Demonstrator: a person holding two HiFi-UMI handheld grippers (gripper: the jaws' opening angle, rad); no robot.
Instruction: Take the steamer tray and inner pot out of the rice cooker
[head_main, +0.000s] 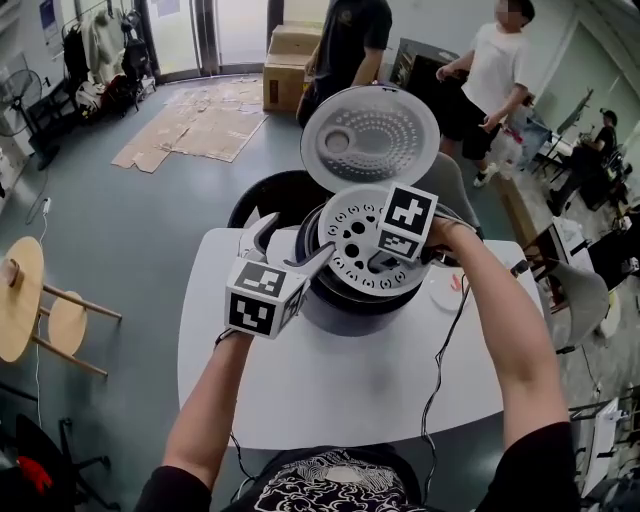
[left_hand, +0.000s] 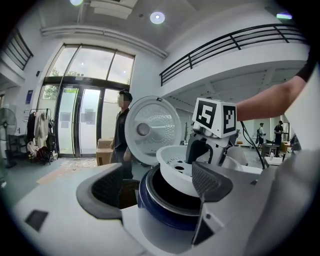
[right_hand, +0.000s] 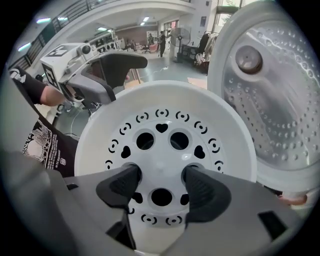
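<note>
Lifting steamer tray (right_hand: 161, 107) from rice cooker (head_main: 340, 315): we clench right gripper (right_hand: 161, 176) fingers through its holes for purchase; left gripper (head_main: 290, 243) fingers released, bracketing the cooker.

White steamer tray (right_hand: 165, 107), blue-banded rice cooker (left_hand: 159, 216)

A white table (head_main: 350, 390) carries the rice cooker (head_main: 345, 312) near its far edge. A black cable (head_main: 437, 370) crosses its right side.
</note>
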